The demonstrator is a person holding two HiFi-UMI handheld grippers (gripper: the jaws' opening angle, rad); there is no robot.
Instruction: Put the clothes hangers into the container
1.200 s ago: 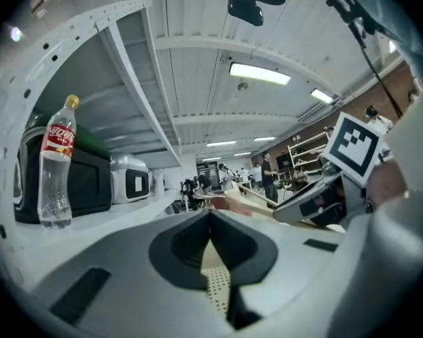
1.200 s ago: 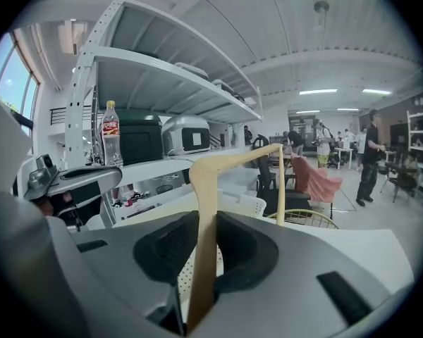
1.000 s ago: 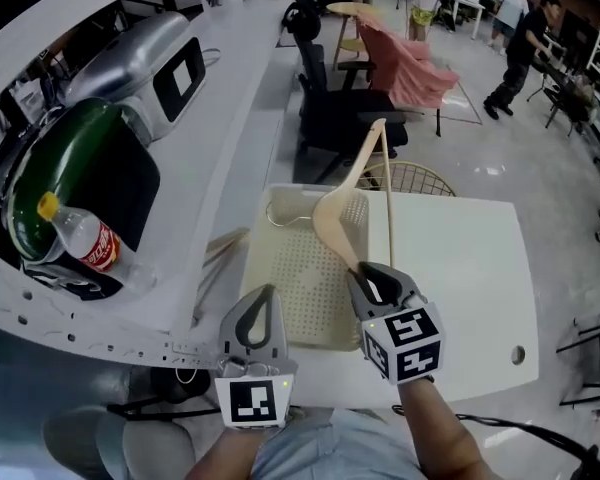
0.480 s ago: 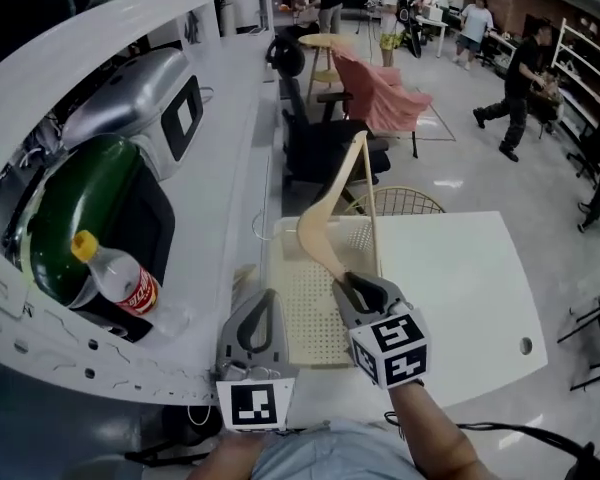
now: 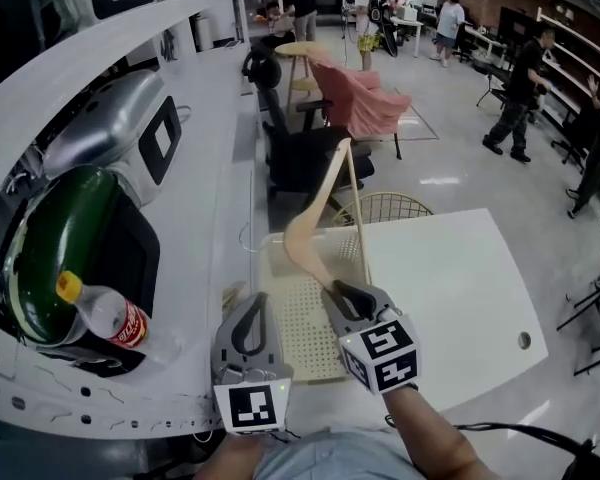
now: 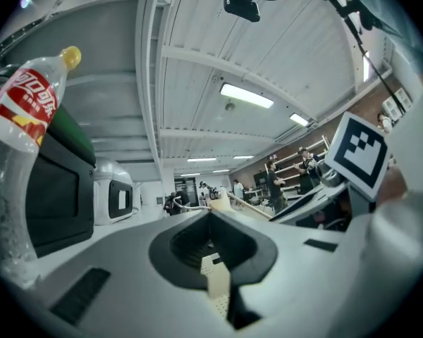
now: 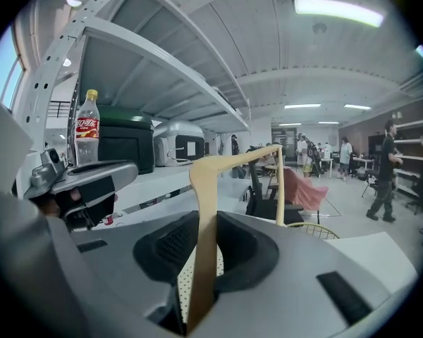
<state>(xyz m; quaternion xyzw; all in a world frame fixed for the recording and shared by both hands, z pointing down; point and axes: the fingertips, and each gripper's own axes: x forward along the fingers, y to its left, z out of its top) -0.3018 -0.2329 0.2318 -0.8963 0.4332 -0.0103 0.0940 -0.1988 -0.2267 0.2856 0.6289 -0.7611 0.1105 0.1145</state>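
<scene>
One hanger [image 5: 298, 236] pinched between right gripper [image 5: 333, 291] jaws, over container [image 5: 302, 330], left gripper [image 5: 255, 300] jaws together

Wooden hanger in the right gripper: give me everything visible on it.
The hanger looks like pale, bare wood. It has a broad curved shoulder piece and a thin straight crossbar. The right gripper is clamped on its lower end, so it stands up, tilted, in the air above the cream perforated container. Nothing else touches it. No hook can be made out.
</scene>
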